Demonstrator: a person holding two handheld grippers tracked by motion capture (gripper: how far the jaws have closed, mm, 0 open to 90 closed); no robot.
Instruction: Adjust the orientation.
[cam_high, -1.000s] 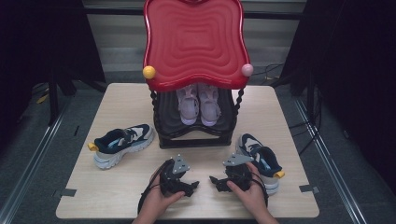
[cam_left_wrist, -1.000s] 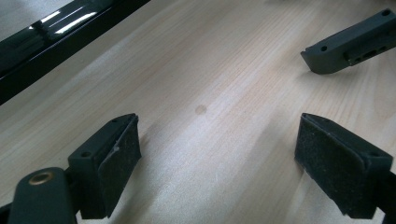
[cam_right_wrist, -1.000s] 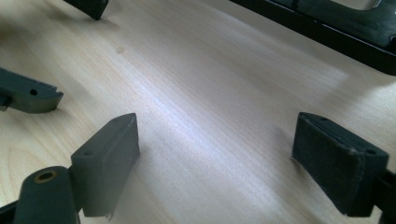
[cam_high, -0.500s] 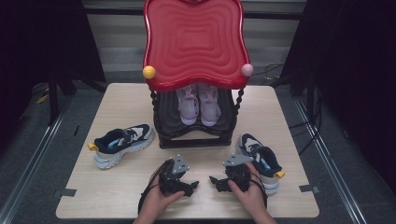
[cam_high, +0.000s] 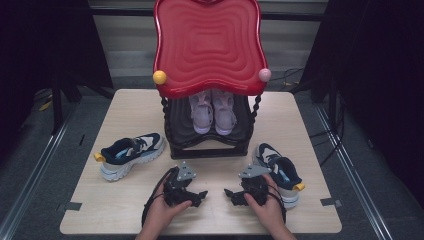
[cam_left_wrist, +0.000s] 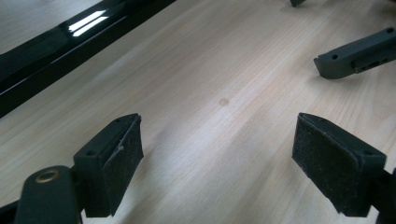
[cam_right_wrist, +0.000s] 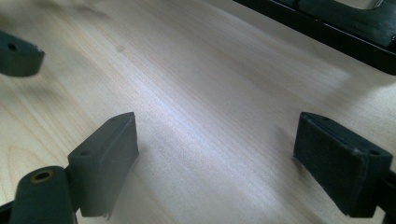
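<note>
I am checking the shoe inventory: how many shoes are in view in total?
4. Two pale lilac shoes stand side by side on the black rack's shelf; one navy-and-white sneaker lies left of it, another right. The red top may hide more.

Table (cam_high: 125, 210) viewed from above, looking forward and down; gripper views held close and low over its wood (cam_left_wrist: 210, 70), shared by all three

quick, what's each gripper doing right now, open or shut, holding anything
Left gripper: open, nothing between the jaws, bare table under them.
Right gripper: open, holding nothing, over the bare tabletop.
</note>
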